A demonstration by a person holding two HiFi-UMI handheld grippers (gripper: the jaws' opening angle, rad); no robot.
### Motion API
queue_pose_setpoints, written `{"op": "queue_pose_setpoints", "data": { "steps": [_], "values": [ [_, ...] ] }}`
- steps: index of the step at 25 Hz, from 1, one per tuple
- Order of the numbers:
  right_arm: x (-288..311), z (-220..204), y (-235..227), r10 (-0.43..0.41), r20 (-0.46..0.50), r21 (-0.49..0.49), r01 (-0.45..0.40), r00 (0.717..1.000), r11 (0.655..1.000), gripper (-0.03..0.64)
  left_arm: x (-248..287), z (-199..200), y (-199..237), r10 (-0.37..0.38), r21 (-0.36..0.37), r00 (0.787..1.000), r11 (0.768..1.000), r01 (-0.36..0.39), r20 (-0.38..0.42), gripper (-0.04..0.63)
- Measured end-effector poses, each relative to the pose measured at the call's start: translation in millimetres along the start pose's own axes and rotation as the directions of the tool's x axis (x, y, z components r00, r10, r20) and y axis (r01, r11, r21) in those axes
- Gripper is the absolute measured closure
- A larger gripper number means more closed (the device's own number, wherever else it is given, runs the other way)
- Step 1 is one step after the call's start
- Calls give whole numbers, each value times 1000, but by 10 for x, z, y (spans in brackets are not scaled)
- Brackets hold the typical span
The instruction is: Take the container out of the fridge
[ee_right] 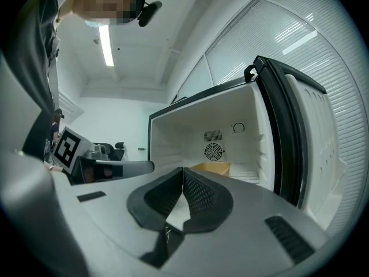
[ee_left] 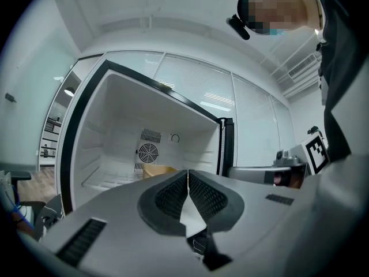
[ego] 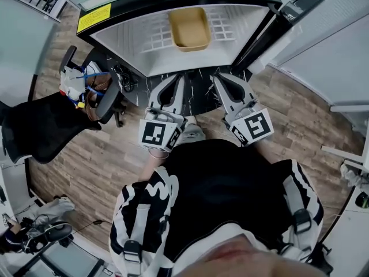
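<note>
A tan rectangular container point(ego: 189, 29) sits on the white wire shelf point(ego: 144, 39) inside the open fridge, toward the back. It shows low in the fridge in the left gripper view as the container point(ee_left: 157, 171) and in the right gripper view as the container point(ee_right: 212, 168). My left gripper point(ego: 177, 79) and right gripper point(ego: 220, 78) are held side by side in front of the fridge opening, short of the shelf. Both point level at the fridge, jaws pressed together with nothing between them, as seen on the left gripper point(ee_left: 188, 173) and the right gripper point(ee_right: 183, 171).
The fridge door point(ego: 300, 4) stands swung open at the right. A black office chair point(ego: 92, 94) with cables and clutter stands on the wood floor to the left of the fridge. A fan grille point(ee_left: 147, 153) is on the fridge's back wall.
</note>
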State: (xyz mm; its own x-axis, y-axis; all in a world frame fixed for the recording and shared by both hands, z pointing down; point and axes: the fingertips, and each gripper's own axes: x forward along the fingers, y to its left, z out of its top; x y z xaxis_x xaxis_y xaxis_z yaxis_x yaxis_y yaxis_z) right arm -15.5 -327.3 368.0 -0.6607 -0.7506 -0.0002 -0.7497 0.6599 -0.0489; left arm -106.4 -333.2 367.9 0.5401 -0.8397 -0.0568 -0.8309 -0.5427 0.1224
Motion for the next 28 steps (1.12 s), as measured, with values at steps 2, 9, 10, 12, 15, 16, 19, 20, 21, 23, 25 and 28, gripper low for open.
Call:
{"op": "queue_pose_setpoints", "data": {
  "steps": [2,9,10,12,15,16,19,20,21,23,25,28],
  "values": [
    [106,-1,-46,-15,1,0,15,1000,1000,606,77,1,92,-16,2,1000,1000,16,-7,582],
    [399,-23,-252,-86,-3,3,86,996,996,606,322,-38,397,-79,22,996,997,79,-31,581],
    [437,-20,-283,-97,-2,5,97,995,995,606,356,-42,439,-88,27,996,996,89,-35,581],
    [500,3,-342,-118,7,8,118,993,993,606,419,-32,510,-99,30,994,994,100,-43,582],
    [559,62,-428,-146,28,0,146,989,989,606,498,-18,569,-106,22,993,994,107,-47,582],
    [572,82,-450,-148,34,-1,148,988,989,606,520,-14,580,-107,20,993,994,108,-44,583],
    [586,123,-488,-123,46,-3,123,991,992,606,557,1,601,-93,13,995,996,93,-36,581],
    [591,127,-500,-110,46,-6,110,993,994,605,565,17,607,-85,16,996,996,86,-33,581],
    [596,129,-513,-98,44,-8,98,994,995,604,571,33,613,-78,20,996,997,79,-32,581],
    [596,135,-549,-79,39,-6,80,996,997,604,581,53,620,-67,22,997,997,67,-34,581],
    [585,133,-587,-64,35,-1,64,997,998,604,581,69,611,-62,19,998,998,63,-31,581],
    [589,92,-633,-35,16,-15,35,999,999,603,576,70,610,-52,17,998,998,53,-24,580]
  ]
}}
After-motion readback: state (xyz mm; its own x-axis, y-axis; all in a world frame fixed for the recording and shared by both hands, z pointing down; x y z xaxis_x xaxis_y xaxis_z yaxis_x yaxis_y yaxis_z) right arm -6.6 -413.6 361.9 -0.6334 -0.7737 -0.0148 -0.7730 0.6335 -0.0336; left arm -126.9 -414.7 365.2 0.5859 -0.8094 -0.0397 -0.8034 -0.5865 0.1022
